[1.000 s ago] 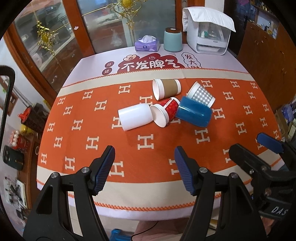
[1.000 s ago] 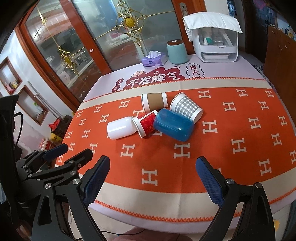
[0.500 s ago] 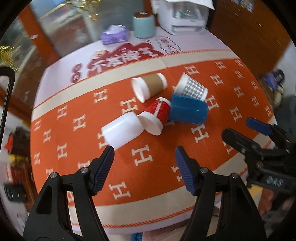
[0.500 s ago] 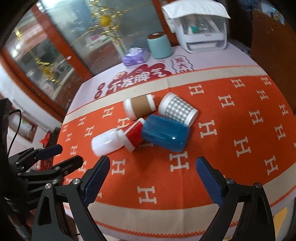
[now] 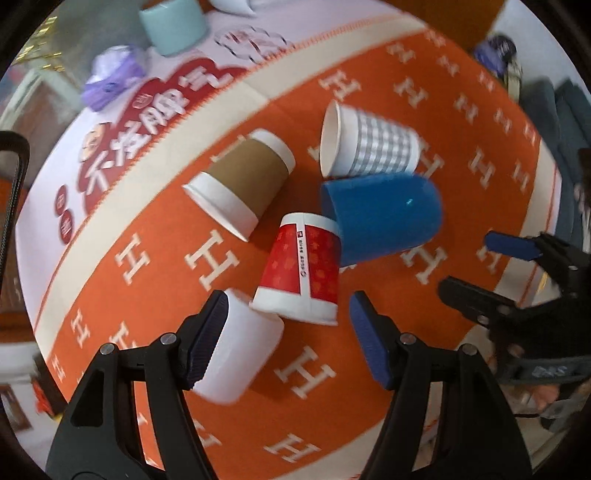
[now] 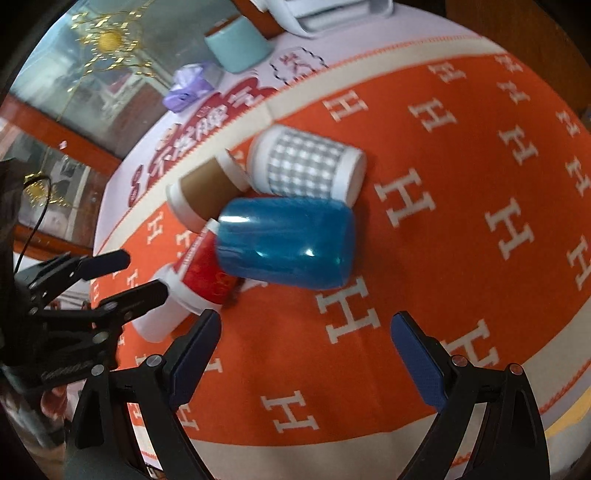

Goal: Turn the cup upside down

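Left wrist view: my left gripper (image 5: 288, 343) has its jaws wide apart, empty, with the red paper cup (image 5: 301, 267) lying on its side between and just beyond the tips. White cup (image 5: 236, 360) lies at 7 o'clock of it, touching its rim end and right against my left finger. Blue plastic cup (image 5: 384, 216) touches it at 2 o'clock. Brown-sleeve cup (image 5: 240, 184) sits at 11, checked cup (image 5: 369, 147) at 1.

Right gripper (image 6: 306, 354) is also spread, empty, with the blue plastic cup just ahead at 12.

Likely target is the red cup. I'd grip mid-body across the wall, lightly since paper crushes, lift clear of its neighbours, then roll the wrist.

Surface: orange H-pattern tablecloth (image 5: 310, 373), soft. Far edge at 11 o'clock has a teal canister (image 5: 173, 26) and purple tissue pack (image 5: 110, 77). Glass cabinet doors (image 6: 110, 55) stand behind.
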`<state>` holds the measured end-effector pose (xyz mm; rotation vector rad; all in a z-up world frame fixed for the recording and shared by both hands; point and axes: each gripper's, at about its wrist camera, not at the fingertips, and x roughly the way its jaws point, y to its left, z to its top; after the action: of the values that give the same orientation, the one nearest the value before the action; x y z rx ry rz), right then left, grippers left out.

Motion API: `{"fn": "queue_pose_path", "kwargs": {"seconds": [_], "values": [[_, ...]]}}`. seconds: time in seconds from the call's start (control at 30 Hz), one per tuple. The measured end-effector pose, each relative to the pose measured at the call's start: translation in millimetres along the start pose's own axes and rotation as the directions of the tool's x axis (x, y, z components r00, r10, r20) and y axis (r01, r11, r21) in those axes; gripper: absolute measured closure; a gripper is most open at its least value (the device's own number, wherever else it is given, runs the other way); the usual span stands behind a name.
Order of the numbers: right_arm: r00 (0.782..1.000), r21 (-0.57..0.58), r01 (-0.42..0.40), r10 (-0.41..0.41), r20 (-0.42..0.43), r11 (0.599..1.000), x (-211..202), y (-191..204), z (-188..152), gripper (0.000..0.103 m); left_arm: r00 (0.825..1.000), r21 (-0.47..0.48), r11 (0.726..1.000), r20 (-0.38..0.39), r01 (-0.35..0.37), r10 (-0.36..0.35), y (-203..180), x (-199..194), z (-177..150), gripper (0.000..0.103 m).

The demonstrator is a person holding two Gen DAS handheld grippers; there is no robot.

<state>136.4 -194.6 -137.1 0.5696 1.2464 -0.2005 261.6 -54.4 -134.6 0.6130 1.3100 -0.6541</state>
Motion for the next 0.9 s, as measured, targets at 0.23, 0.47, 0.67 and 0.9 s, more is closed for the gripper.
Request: {"fn": "queue_pose_path", "kwargs": {"seconds": [0.23,0.47,0.67,0.9], "values": [[0.999,0.063,0.023,-0.021,-0.034,0.998,22.0,-18.8,-5.5,0.008,0.997,0.098,0.995,-0.078,0.008,0.0,-4.7,46.6,16.0,0.037],[0.999,0.11,0.034,-0.03,-0.039,0.993,27.3,-36.4,-6.3,0.008,0.993,0.155,0.988,-0.116,-0.007,0.026,-13.9,68.6,24.6,0.042],[0.999,0.115,0.026,-0.023,-0.029,0.993,17.2,-43.9,-5.4,0.008,0.995,0.09,0.996,-0.094,-0.009,0.017,-10.2,57.7,25.4,0.044],[1.0,0.076,0.002,-0.001,-0.01,0.997,-4.9,-39.6,-2.0,0.008,0.998,-0.025,0.999,-0.042,-0.047,0.046,-5.3,15.2,13.9,0.045]]}}
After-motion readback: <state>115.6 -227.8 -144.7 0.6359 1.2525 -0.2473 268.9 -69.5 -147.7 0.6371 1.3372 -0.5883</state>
